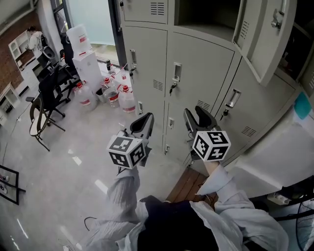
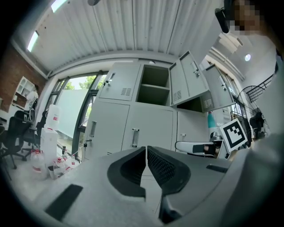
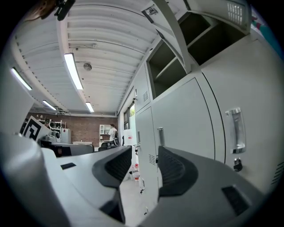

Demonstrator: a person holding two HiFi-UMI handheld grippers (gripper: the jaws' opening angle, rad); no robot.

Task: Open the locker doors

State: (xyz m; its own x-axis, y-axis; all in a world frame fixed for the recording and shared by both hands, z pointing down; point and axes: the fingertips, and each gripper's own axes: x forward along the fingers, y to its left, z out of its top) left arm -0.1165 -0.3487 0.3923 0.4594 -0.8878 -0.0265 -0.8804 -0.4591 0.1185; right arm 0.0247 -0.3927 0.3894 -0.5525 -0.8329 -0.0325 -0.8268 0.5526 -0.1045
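Note:
A bank of grey lockers (image 1: 196,83) fills the wall in front of me. Two upper doors (image 1: 267,34) hang open, and one bare compartment (image 1: 206,14) shows. The doors below are closed, each with a handle: the left one (image 1: 133,58), the middle one (image 1: 176,72) and the right one (image 1: 232,99). My left gripper (image 1: 147,117) hovers low before the left and middle columns, its jaws shut with nothing in them (image 2: 146,150). My right gripper (image 1: 196,112) is beside it, short of the middle door, open and empty (image 3: 145,155). The nearest handle (image 3: 235,131) lies to its right.
Several water bottles (image 1: 117,93) and stacked white containers (image 1: 83,54) stand on the floor left of the lockers. Office chairs (image 1: 51,83) and a folding chair (image 1: 37,120) are further left. A white table (image 1: 284,157) with a teal bottle (image 1: 301,105) is at the right. A wooden board (image 1: 189,184) lies underfoot.

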